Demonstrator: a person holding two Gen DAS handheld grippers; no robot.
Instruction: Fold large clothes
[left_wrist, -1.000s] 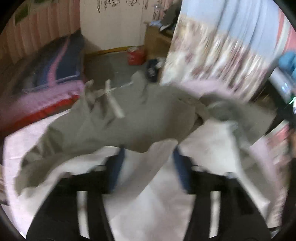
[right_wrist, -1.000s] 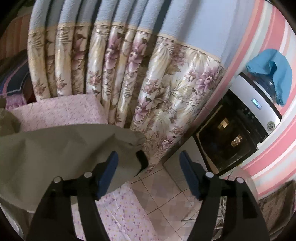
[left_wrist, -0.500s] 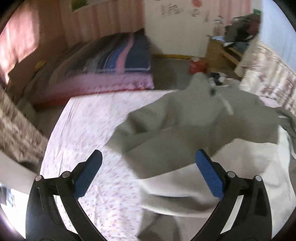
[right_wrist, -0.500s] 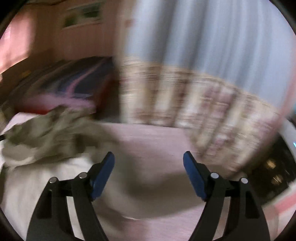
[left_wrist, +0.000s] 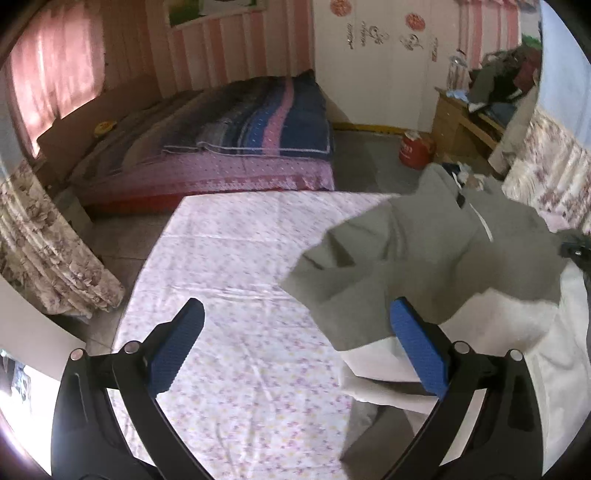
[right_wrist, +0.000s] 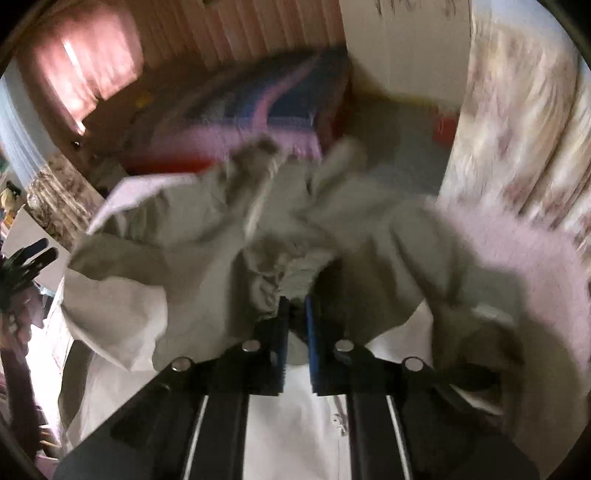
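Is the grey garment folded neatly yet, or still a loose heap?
Loose heap. The grey garment lies crumpled on the floral sheet, with uneven folds, pale lining showing and no squared edges.

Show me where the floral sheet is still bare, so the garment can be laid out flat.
The floral sheet is bare on its left half, from the edge nearest the striped mattress down to the open left claw. The right half is crowded: the grey garment lies bunched there, and the right claw is closing on a fold of it.
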